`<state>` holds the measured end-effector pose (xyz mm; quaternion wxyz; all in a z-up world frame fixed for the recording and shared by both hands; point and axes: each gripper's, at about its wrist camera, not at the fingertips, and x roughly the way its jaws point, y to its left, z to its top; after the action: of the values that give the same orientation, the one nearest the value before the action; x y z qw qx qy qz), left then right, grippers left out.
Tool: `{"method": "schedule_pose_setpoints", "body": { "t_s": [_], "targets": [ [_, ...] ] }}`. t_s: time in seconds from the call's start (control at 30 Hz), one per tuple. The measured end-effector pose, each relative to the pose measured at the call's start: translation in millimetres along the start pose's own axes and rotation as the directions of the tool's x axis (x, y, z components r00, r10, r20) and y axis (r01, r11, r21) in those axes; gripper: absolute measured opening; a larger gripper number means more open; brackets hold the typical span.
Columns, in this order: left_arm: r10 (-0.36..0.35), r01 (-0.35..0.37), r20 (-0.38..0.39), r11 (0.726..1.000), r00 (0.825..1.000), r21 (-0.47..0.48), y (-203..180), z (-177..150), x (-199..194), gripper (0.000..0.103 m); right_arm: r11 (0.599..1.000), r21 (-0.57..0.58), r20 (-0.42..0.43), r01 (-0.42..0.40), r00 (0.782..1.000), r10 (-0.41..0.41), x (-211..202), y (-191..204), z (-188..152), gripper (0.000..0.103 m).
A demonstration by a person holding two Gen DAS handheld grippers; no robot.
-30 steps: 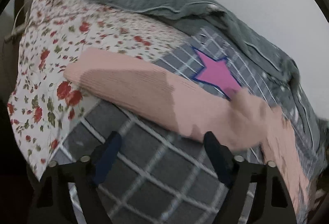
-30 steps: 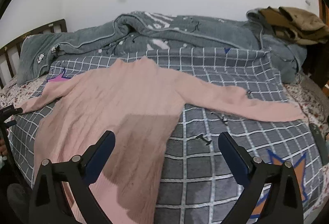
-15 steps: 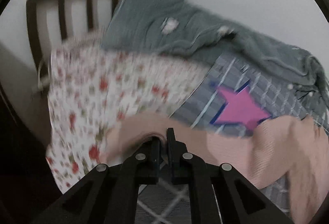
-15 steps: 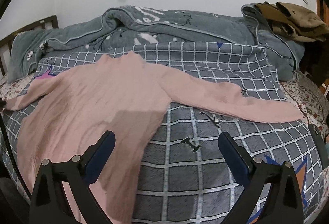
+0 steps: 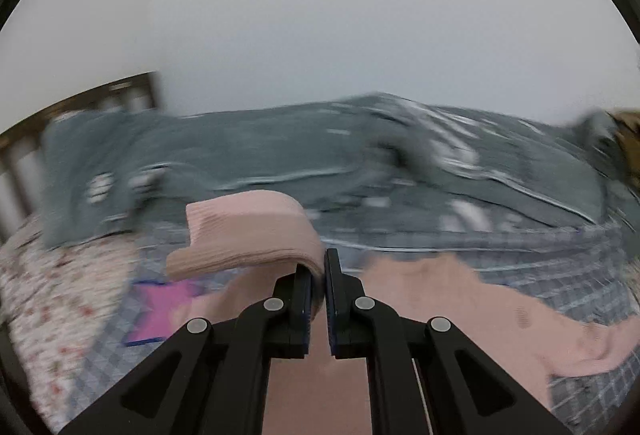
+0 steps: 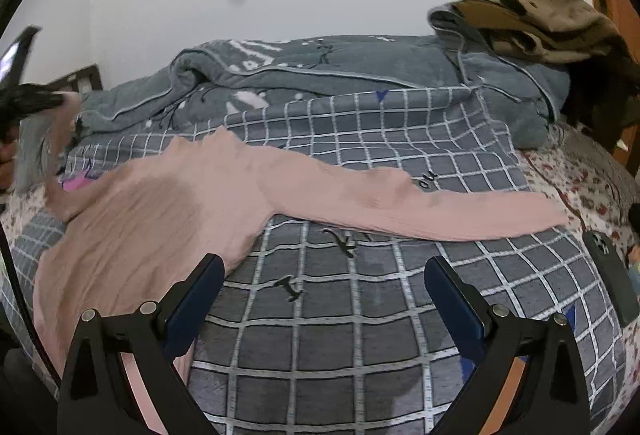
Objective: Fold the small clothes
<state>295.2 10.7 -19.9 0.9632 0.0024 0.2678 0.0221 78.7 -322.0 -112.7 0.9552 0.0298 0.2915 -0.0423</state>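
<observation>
Pinching the cuff end of a pink sweater's sleeve [image 5: 256,231], the left gripper [image 5: 318,275] has its two black fingers pressed together on the knit, with only the thickness of the fabric between the pads. The sleeve end curls up and over to the left of the fingertips, lifted off the bed, and the rest of the pink sweater [image 6: 160,203] runs beneath the gripper and off to the right across the checked cover. In the right wrist view the same gripper shows small and blurred at the far left edge, raised above the bed with the sleeve rising to it.

The right gripper [image 6: 324,299] hovers over the bed with its blue-padded fingers [image 6: 196,295] spread wide and nothing between them. Below and ahead of it lies the grey checked bedcover [image 6: 360,335]; the sweater's body spreads flat on the left part of that cover, neck toward the far side, and its other sleeve [image 6: 440,211] stretches flat to the right, its cuff just reaching the floral sheet [image 6: 580,183]. A pink star [image 5: 164,311] printed on the cover shows beside the lifted sleeve. Beyond the sweater a grey quilt [image 6: 320,75] is bunched along the white wall, with brown clothing [image 6: 540,23] piled on its right end. A dark phone [image 6: 612,275] lies near the bed's right edge.
</observation>
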Motion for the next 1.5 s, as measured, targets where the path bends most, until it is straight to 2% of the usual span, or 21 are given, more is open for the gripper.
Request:
{"method": "schedule_pose_setpoints", "body": {
  "t_s": [0.03, 0.1, 0.23, 0.33, 0.43, 0.5, 0.53, 0.57, 0.6, 0.63, 0.67, 0.73, 0.83, 0.97, 1.1, 1.23, 1.3, 1.33, 1.37, 1.43, 1.5],
  "targets": [
    [-0.043, 0.044, -0.015, 0.999, 0.999, 0.033, -33, -5, 9, 0.007, 1.000, 0.014, -0.001, -0.005, 1.000, 0.005, 0, -4, -1, 0.099],
    [-0.105, 0.108, -0.042, 0.992, 0.994, 0.073, -73, -13, 21, 0.007, 0.999, 0.036, -0.003, 0.000, 1.000, 0.000, 0, -10, -4, 0.099],
    [-0.241, 0.265, -0.150, 0.948, 0.959, 0.175, -157, -61, 38, 0.007, 0.998, 0.062, -0.027, 0.018, 0.999, -0.017, 4, -22, -15, 0.099],
    [-0.275, 0.337, -0.260, 0.911, 0.926, 0.236, -192, -100, 47, 0.011, 0.998, 0.063, -0.050, 0.030, 0.998, -0.027, 10, -28, -21, 0.099],
    [-0.246, 0.348, -0.345, 0.896, 0.906, 0.276, -204, -118, 51, 0.012, 0.998, 0.058, -0.064, 0.033, 0.998, -0.029, 16, -29, -23, 0.099],
    [-0.262, 0.358, -0.362, 0.905, 0.895, 0.229, -186, -117, 47, 0.022, 0.998, 0.050, -0.063, 0.027, 0.998, -0.023, 18, -27, -23, 0.099],
    [-0.273, 0.358, -0.361, 0.913, 0.892, 0.194, -172, -112, 42, 0.040, 0.999, 0.047, -0.061, 0.022, 0.998, -0.019, 18, -25, -23, 0.099],
    [-0.283, 0.358, -0.352, 0.919, 0.892, 0.167, -162, -107, 39, 0.064, 0.999, 0.044, -0.059, 0.016, 0.998, -0.013, 19, -23, -22, 0.099],
    [-0.294, 0.353, -0.327, 0.926, 0.898, 0.134, -146, -102, 33, 0.075, 0.999, 0.041, -0.057, 0.006, 0.998, -0.003, 21, -19, -21, 0.099],
    [-0.294, 0.335, -0.284, 0.936, 0.913, 0.109, -130, -97, 27, 0.082, 0.999, 0.040, -0.056, -0.001, 0.998, 0.003, 22, -17, -20, 0.099],
    [-0.270, 0.298, -0.230, 0.950, 0.935, 0.097, -108, -93, 17, 0.082, 0.999, 0.037, -0.054, -0.013, 0.998, 0.015, 24, -12, -18, 0.099],
    [-0.198, 0.213, -0.182, 0.974, 0.963, 0.071, -68, -89, 4, 0.082, 0.999, 0.027, -0.052, -0.039, 0.998, 0.040, 27, 1, -16, 0.099],
    [-0.158, 0.158, -0.189, 0.987, 0.969, -0.018, -9, -92, 1, 0.082, 0.996, 0.018, -0.060, -0.087, 0.994, 0.088, 29, 19, -17, 0.099],
    [-0.047, 0.031, -0.217, 0.997, 0.975, -0.077, 52, -106, 6, 0.082, 0.989, 0.005, -0.087, -0.147, 0.985, 0.147, 30, 45, -22, 0.099],
    [-0.039, 0.006, -0.251, 0.991, 0.967, -0.131, 87, -117, 25, 0.080, 0.987, -0.036, -0.125, -0.158, 0.980, 0.152, 28, 63, -34, 0.095],
    [-0.063, 0.027, -0.278, 0.991, 0.959, -0.130, 89, -111, 58, 0.066, 0.988, -0.042, -0.170, -0.148, 0.976, 0.139, 25, 69, -50, 0.086],
    [-0.044, 0.015, -0.298, 0.995, 0.954, -0.101, 83, -110, 78, 0.051, 0.990, -0.060, -0.169, -0.127, 0.979, 0.116, 21, 72, -54, 0.083],
    [-0.045, 0.017, -0.316, 0.996, 0.948, -0.089, 82, -112, 89, 0.022, 0.990, -0.069, -0.170, -0.122, 0.979, 0.108, 18, 74, -56, 0.079],
    [-0.051, 0.026, -0.330, 0.996, 0.943, -0.081, 81, -113, 95, 0.013, 0.990, -0.076, -0.176, -0.121, 0.979, 0.107, 15, 76, -58, 0.077],
    [-0.052, 0.016, -0.289, 0.992, 0.956, -0.123, 90, -113, 93, 0.012, 0.988, -0.086, -0.190, -0.128, 0.976, 0.110, 12, 78, -61, 0.074],
    [-0.048, 0.003, -0.274, 0.987, 0.961, -0.162, 105, -112, 87, 0.011, 0.988, -0.099, -0.198, -0.123, 0.975, 0.101, 10, 83, -65, 0.071]
  ]
}}
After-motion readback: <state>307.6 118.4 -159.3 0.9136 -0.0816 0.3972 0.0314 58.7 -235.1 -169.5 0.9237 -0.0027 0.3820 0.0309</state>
